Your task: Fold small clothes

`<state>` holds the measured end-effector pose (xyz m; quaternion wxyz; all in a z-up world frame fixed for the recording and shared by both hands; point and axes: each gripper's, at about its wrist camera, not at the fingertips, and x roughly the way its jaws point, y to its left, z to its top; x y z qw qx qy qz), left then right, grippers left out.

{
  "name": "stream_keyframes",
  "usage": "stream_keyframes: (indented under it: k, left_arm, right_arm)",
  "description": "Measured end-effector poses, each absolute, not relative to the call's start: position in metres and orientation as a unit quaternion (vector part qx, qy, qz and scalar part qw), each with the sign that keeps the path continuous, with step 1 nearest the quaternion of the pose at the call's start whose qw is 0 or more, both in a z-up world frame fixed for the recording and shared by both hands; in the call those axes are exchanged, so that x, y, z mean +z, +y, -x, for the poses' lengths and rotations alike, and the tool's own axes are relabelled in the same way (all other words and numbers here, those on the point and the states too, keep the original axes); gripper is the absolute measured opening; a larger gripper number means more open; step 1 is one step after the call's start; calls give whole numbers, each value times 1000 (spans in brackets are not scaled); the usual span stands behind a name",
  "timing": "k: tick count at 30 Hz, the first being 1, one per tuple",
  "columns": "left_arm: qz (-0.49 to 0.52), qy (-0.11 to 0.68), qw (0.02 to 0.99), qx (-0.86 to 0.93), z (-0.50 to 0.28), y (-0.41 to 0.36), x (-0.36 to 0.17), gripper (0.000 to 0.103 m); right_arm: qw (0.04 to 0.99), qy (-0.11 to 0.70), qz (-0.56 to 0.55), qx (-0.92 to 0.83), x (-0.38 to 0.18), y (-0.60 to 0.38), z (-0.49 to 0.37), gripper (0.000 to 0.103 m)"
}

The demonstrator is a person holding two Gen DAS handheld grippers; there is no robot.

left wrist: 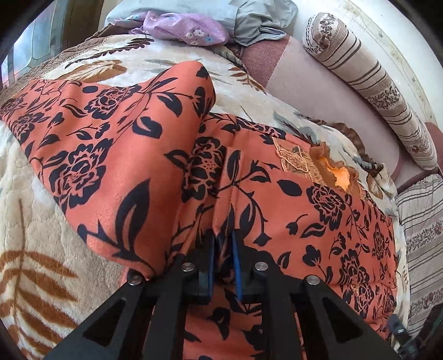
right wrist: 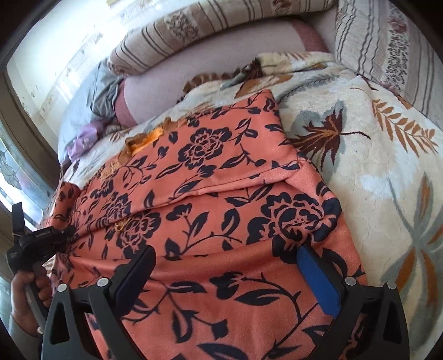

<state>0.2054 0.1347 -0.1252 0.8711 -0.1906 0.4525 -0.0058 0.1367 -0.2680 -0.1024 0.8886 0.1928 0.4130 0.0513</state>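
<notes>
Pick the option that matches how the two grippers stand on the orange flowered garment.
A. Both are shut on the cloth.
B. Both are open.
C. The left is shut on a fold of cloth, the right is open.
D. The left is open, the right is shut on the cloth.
C: the left gripper pinches a raised fold of the orange garment, while the right gripper stands spread wide over flat cloth.

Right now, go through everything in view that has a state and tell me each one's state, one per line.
Left tool: shut, pinching a raised fold of the orange floral garment.
Right tool: open, jaws wide over the garment, gripping nothing.
Orange floral garment: spread on the blanket, partly folded, one flap lying over the rest.
Blanket: laid out under the garment.
Purple cloth: crumpled, unfolded.
Grey cloth: crumpled, unfolded.
</notes>
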Motion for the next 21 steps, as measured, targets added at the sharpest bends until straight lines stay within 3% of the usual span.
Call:
stream_keyframes:
  k: [3, 6, 10, 12, 18, 21]
  left_arm:
    - [178, 457, 871, 0, -208, 128, -121, 14]
    - [170, 455, 874, -2, -211, 124, -122, 23]
    - [153, 455, 877, -21, -212, 115, -120, 41]
    - [141, 457, 878, -26, -213, 110, -118, 45]
    - [153, 465, 871, -26, -218, 107, -116, 60]
    - [142, 463, 875, -31, -217, 104, -117, 64]
  right_arm:
    - [888, 388, -235, 81, -68, -277, -147, 102]
    - [872, 389, -272, 122, -48, -286, -191, 102]
    - [834, 443, -311, 108, -82, -306, -259, 102]
    - [826, 469, -310, 38, -107, -328, -278, 96]
    - [842, 419, -330, 78, -66, -323, -306, 98]
    - [831, 447, -318, 86, -88, -324, -339, 97]
